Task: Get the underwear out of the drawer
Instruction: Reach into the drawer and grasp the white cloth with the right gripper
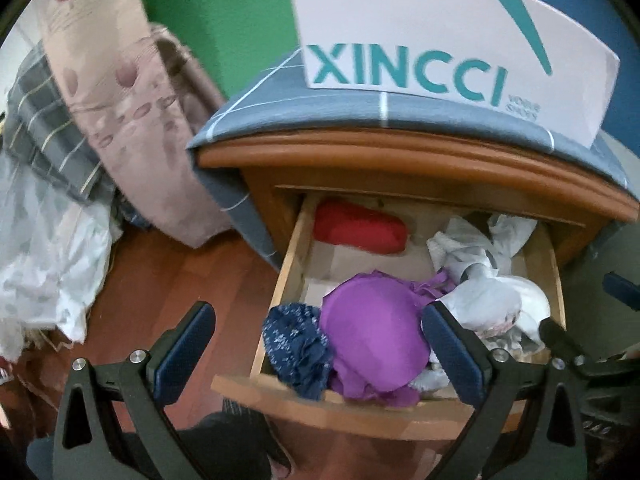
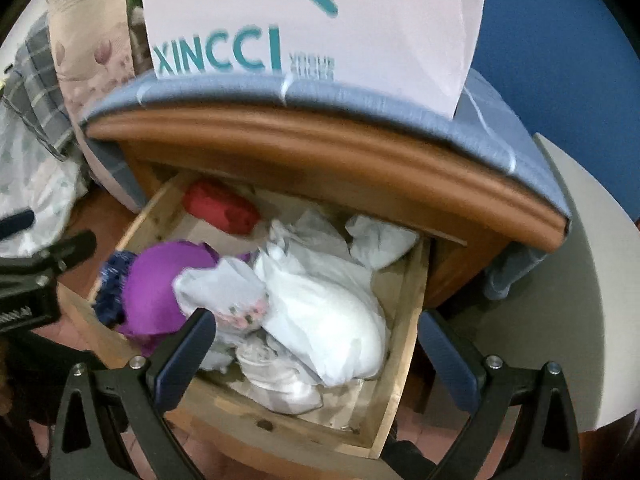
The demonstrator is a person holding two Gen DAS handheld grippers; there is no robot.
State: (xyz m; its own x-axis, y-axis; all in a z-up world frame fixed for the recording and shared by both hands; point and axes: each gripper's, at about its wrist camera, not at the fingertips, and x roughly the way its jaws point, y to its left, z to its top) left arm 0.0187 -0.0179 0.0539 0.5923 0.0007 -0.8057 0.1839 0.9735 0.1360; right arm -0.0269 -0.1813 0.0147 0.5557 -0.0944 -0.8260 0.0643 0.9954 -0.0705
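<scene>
From the left wrist, the left tongs (image 1: pixel 318 354) hang wide apart, holding nothing, over the front of the pulled-out drawer (image 1: pixel 280 280). A purple piece of underwear (image 1: pixel 372 340) lies at the drawer's front, with a dark blue flowered piece (image 1: pixel 296 344) touching it on the left and white clothes (image 1: pixel 492 292) on the right. A red bundle (image 1: pixel 360 228) sits at the back.

From the right wrist, the right tongs (image 2: pixel 318 354) are spread wide too — empty — above the white clothes (image 2: pixel 320 312). The purple piece (image 2: pixel 160 284) lies to their left (still in the drawer (image 2: pixel 404 344)). A white box (image 2: pixel 320 20) stands on the nightstand's blue cloth (image 2: pixel 400 98).
</scene>
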